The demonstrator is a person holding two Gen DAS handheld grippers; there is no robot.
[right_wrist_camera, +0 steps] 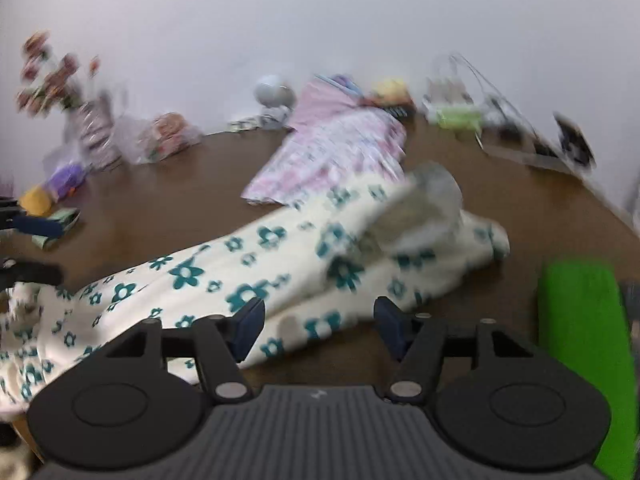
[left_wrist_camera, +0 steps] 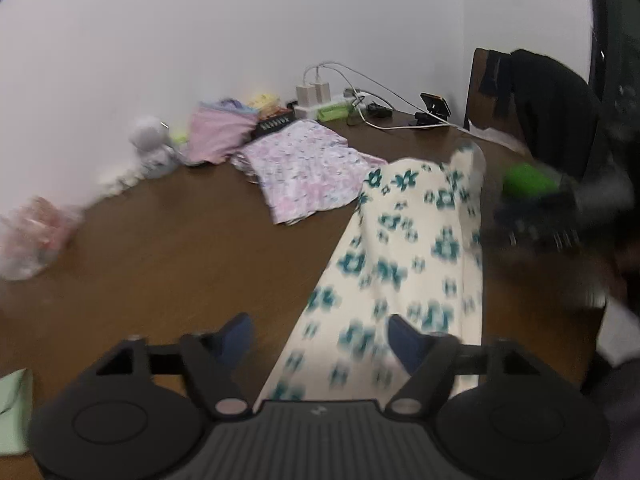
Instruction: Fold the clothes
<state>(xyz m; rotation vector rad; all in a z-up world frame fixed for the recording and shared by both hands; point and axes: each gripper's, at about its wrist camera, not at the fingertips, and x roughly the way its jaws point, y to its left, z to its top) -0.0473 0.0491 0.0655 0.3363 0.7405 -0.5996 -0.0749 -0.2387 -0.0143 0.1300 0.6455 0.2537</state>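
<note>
At the far left of the brown wooden table a clear vase with red flowers is seen, and near the middle a folded pink printed cloth lies. The cream fabric garment with teal flowers is stretched across the near part of the table. It is judged soft, light and limp, so an edge or corner should be taken. The left gripper is spread above it, nothing pinched. The right gripper is spread too, holding nothing
</note>
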